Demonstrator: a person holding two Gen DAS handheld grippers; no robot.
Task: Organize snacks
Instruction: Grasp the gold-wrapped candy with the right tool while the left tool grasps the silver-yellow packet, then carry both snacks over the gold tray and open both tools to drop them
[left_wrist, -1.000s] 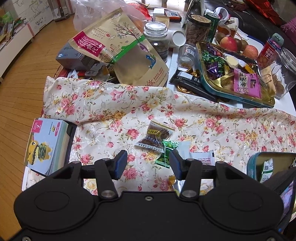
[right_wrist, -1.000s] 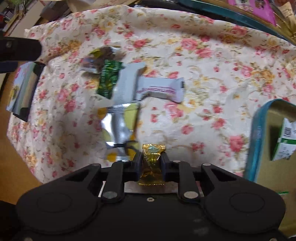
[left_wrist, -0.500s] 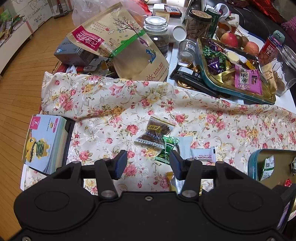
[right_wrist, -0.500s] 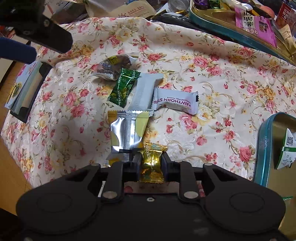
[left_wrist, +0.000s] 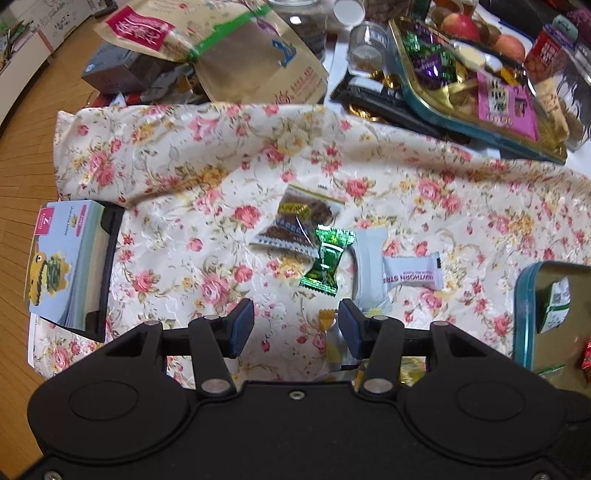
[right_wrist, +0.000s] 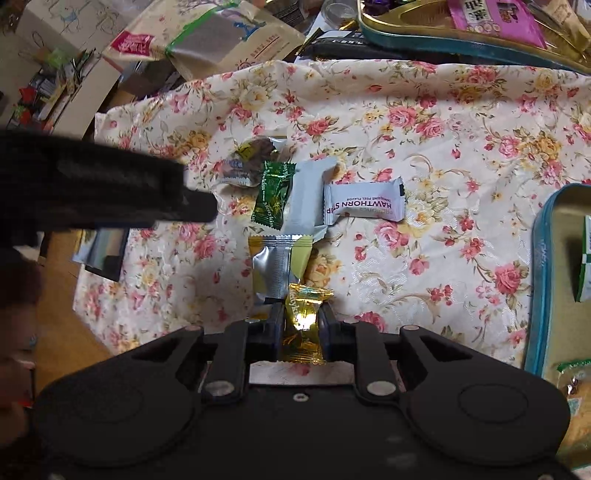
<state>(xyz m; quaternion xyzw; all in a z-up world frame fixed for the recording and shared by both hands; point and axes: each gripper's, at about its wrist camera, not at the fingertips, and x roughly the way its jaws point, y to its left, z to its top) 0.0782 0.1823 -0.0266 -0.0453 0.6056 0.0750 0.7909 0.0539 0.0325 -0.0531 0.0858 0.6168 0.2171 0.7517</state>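
Observation:
Several wrapped snacks lie together on the floral cloth (left_wrist: 192, 177): a brown packet (left_wrist: 303, 221), a green candy (left_wrist: 325, 258), a grey packet (left_wrist: 369, 269), a white Hawthorn bar (left_wrist: 413, 273) and a silver-yellow packet (right_wrist: 277, 266). My left gripper (left_wrist: 295, 325) hovers open just short of the green candy, nothing between its fingers. My right gripper (right_wrist: 302, 325) is shut on a gold-wrapped candy (right_wrist: 303, 317), its jaws closing tighter on it, held above the cloth near the silver-yellow packet. The left gripper (right_wrist: 110, 188) shows as a dark bar at the left of the right wrist view.
A teal tin (right_wrist: 543, 277) with a few snacks inside sits at the right. At the back are a teal tray of candies (left_wrist: 480, 122), a kraft bag (left_wrist: 240, 55), jars and apples. A booklet (left_wrist: 62, 258) lies at the cloth's left edge, wooden floor beyond.
The left gripper has sunk toward the snack pile, still open. The right gripper has risen a little with the gold candy, and more of the table shows.

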